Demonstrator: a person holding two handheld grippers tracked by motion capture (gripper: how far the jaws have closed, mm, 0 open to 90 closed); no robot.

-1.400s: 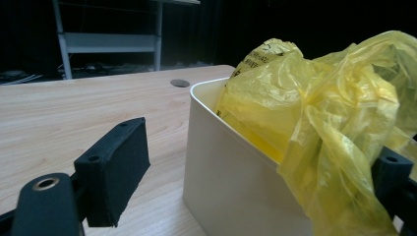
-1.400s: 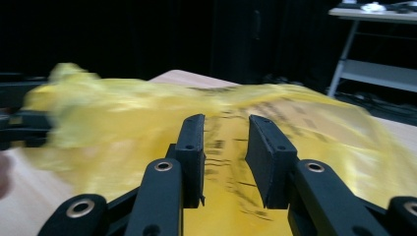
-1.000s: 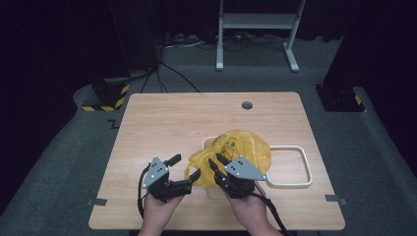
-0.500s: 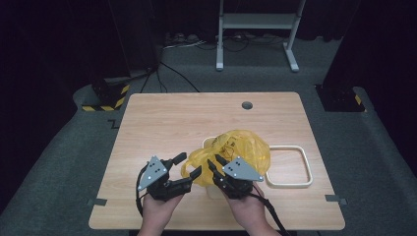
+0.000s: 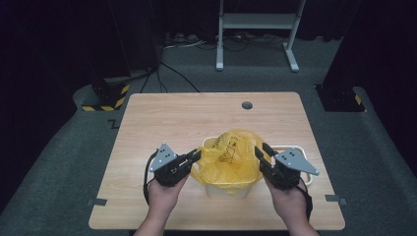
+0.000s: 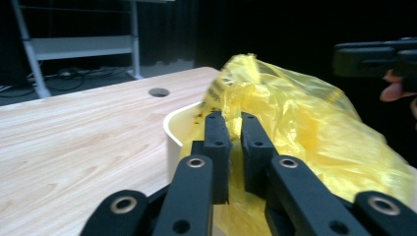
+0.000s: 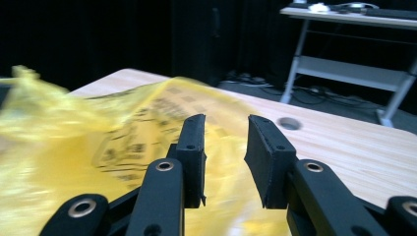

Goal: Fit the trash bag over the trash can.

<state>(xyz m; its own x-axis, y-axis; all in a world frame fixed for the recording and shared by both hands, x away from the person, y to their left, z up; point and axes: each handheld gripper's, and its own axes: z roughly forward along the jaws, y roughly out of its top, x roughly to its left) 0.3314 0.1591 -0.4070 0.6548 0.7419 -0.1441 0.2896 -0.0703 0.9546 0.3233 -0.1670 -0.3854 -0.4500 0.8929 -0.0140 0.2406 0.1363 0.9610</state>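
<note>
you've got a light wood table w/ a round hole near its far edge. beyond it: grey carpet, a white metal frame stand, cables on the floor, and a yellow-black striped block off the far-left corner.

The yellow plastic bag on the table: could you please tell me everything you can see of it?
The thin, crinkled, translucent yellow plastic bag carries black print and sits bunched in a white plastic bin on the pale wooden table, billowing above its rim. The left claw, whose jaws have just been closing, pinches its left edge. The right claw is at its right edge, jaws apart with film between them; a grip is unclear.
</note>
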